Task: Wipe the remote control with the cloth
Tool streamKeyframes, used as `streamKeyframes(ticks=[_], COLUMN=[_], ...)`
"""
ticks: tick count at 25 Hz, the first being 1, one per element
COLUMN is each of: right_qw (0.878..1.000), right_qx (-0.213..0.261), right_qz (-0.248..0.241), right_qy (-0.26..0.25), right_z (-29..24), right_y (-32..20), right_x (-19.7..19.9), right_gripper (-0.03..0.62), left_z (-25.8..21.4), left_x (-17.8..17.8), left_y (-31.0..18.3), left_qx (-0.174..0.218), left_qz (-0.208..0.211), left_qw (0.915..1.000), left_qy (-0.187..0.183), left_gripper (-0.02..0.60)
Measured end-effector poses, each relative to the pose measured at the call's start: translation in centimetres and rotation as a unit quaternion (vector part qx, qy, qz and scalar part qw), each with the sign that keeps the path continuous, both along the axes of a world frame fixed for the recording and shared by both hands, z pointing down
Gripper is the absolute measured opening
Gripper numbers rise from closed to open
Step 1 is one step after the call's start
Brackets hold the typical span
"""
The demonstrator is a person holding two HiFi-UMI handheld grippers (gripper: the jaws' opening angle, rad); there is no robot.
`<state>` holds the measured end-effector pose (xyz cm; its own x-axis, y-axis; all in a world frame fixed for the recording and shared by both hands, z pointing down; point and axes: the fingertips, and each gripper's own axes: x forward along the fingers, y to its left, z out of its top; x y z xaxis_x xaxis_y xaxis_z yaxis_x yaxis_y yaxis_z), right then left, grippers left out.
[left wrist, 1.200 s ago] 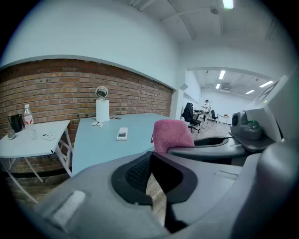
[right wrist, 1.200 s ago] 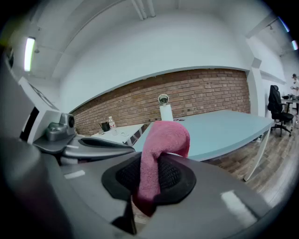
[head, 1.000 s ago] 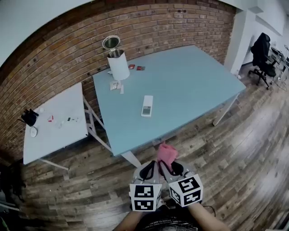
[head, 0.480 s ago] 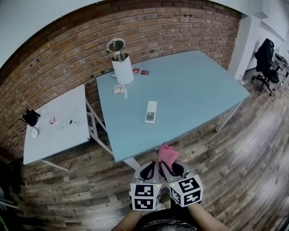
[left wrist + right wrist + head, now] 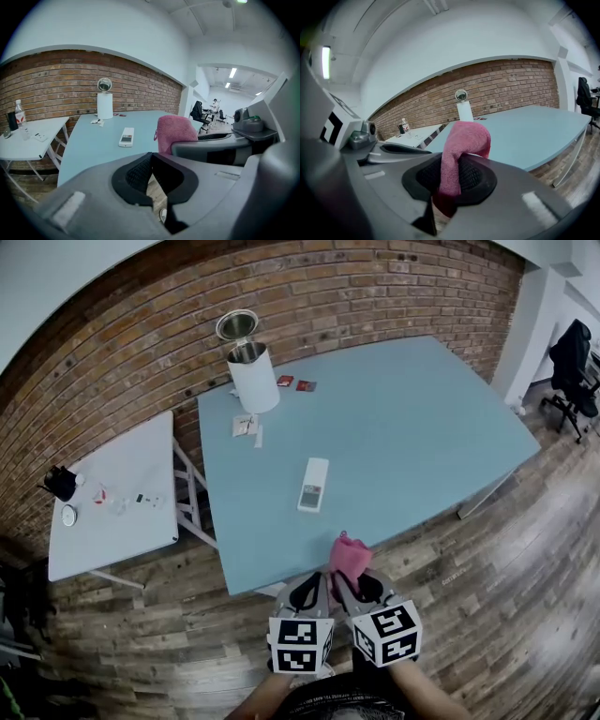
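A white remote control (image 5: 313, 485) (image 5: 126, 137) lies flat near the front of the light blue table (image 5: 412, 427), its screen end toward me. My right gripper (image 5: 349, 579) (image 5: 449, 178) is shut on a pink cloth (image 5: 347, 556) (image 5: 461, 150), which sticks up out of the jaws just short of the table's front edge. Beside it on the left, my left gripper (image 5: 315, 589) (image 5: 149, 177) is shut with nothing in it. Both grippers hover over the wooden floor, a short way below and to the right of the remote.
A white cylindrical bin (image 5: 253, 376) with its lid up stands at the table's back left, with small cards (image 5: 244, 425) and red packets (image 5: 294, 383) near it. A smaller white table (image 5: 112, 502) with odds and ends stands to the left. An office chair (image 5: 574, 367) is at far right.
Both grippers and the cloth have come closer to the table's front edge. The remote now sits nearer to them in the head view.
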<state>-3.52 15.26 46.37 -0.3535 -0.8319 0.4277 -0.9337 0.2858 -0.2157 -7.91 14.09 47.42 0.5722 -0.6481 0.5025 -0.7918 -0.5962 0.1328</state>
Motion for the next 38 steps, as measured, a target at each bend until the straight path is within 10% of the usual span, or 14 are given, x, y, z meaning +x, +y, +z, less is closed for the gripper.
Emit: streamKeyframes(ticks=[27, 38], right_qw=[0.988, 0.989], right_qx=[-0.048, -0.057], right_qz=[-0.140, -0.133], right_qy=[-0.051, -0.044], right_z=[2.4, 3.3], right_y=[-11.9, -14.3], right_x=[5.7, 7.8], right_gripper=[0.066, 0.066], left_z=[4.2, 6.2], left_x=[5.1, 5.1], left_y=[-10.5, -13.1], left_qx=[-0.029, -0.032], left_qz=[-0.101, -0.097], left_qw=[0.9909, 0.9897], left_qy=[-0.083, -0.100], left_gripper=[0.003, 0.111])
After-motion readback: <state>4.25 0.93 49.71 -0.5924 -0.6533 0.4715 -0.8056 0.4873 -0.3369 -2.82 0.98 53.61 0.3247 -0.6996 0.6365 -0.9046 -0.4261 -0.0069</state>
